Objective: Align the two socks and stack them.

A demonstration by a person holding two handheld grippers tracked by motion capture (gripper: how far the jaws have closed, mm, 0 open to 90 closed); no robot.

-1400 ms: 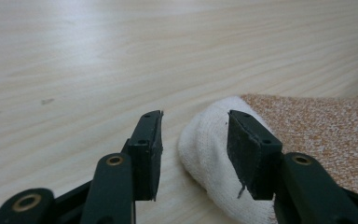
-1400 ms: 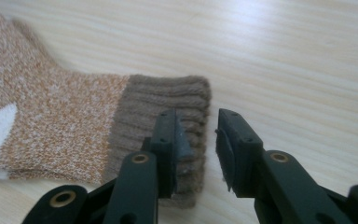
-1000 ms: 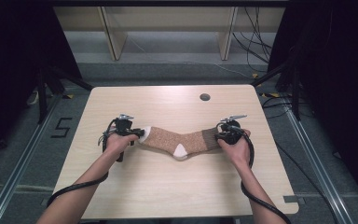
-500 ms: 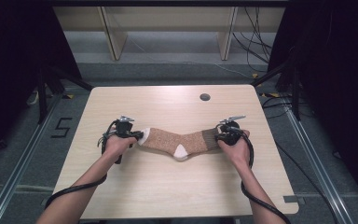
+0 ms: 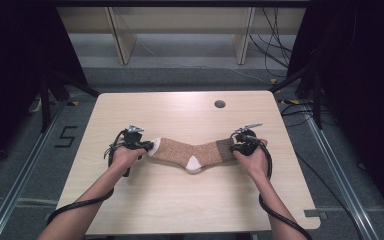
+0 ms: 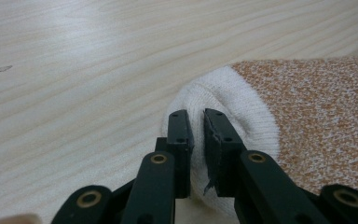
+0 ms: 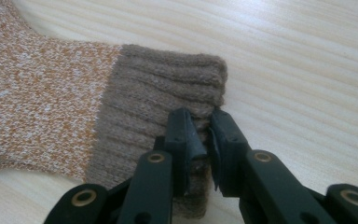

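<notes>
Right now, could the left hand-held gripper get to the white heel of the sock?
Probably yes. The left hand-held gripper is clamped on the sock's white toe, so it must let go first. Bare table lies between it and the white heel.

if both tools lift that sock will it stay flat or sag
Probably sags: the sock is soft knit, pinched at toe by the left tool and at cuff by the right tool. Likely light, and the ribbed cuff shouldn't slip.
</notes>
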